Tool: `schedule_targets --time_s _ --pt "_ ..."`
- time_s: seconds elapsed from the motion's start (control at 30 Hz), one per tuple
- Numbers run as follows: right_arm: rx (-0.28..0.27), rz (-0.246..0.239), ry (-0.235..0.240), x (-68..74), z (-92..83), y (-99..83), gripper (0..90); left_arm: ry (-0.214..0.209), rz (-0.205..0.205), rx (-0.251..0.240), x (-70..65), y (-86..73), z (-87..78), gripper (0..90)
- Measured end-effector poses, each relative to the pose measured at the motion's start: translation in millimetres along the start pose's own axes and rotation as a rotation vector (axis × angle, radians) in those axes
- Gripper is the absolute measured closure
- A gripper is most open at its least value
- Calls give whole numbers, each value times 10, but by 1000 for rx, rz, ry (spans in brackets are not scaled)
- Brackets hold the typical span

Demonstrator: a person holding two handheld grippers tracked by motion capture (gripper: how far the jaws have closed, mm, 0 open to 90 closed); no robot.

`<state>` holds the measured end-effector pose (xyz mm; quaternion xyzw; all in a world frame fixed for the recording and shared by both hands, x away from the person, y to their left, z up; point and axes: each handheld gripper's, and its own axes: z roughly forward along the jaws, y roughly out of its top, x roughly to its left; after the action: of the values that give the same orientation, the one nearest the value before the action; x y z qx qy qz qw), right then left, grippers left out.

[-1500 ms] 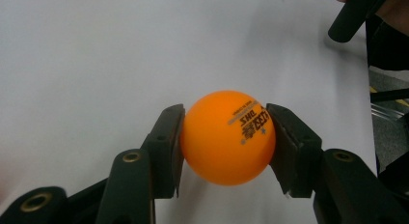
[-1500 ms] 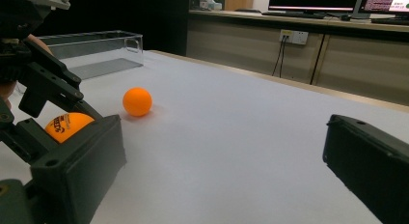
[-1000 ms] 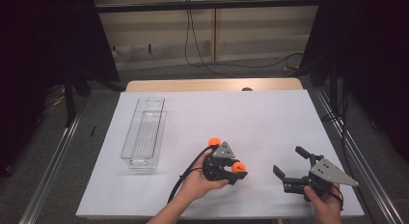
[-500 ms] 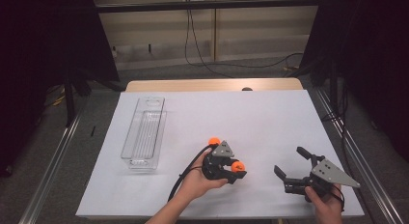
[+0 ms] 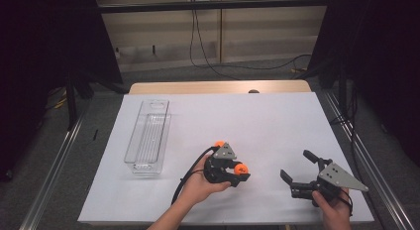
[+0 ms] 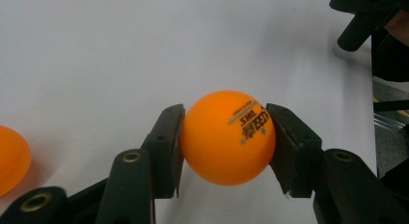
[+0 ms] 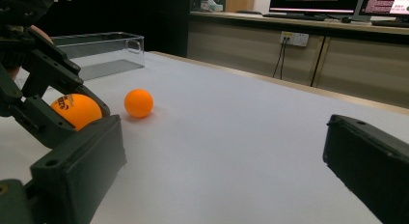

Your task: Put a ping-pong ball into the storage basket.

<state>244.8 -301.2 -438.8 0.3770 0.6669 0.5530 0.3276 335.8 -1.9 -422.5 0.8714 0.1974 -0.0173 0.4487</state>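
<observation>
An orange ping-pong ball with black print sits on the white table, pinched between the two black pads of my left gripper. In the high view this held ball and the left gripper lie near the table's front centre. A second orange ball rests loose on the table just behind that gripper, also seen as the loose ball and at the left edge. My right gripper rests at the front right, open and with nothing between its fingers, pointing toward the left gripper.
A clear plastic tray lies lengthwise on the left part of the white table sheet, also seen as the tray. A cable trails from the left gripper toward the front edge. Metal rails run along both sides.
</observation>
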Motion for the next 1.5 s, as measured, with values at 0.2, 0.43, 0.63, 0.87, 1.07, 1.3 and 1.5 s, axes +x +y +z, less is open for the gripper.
schedule_targets --time_s 0.2,0.43,0.63,0.87,1.07,1.3,1.5 --pt "-3 0 1 2 13 5 5 6 -12 -15 30 8 -53 509" --pt "-2 -2 2 10 18 2 6 12 -19 -18 62 15 -85 509" --pt "-2 -1 2 9 19 4 5 21 -29 -28 93 24 -140 509" --pt "2 -2 8 20 29 -1 6 41 -38 -25 124 43 -192 508" --pt "2 -7 10 26 36 1 5 59 -47 -23 158 43 -237 509" --pt "-2 0 6 11 28 -2 5 66 -51 -16 193 37 -239 508" --pt "0 -2 8 12 28 -2 5 64 -52 -23 195 42 -258 508"
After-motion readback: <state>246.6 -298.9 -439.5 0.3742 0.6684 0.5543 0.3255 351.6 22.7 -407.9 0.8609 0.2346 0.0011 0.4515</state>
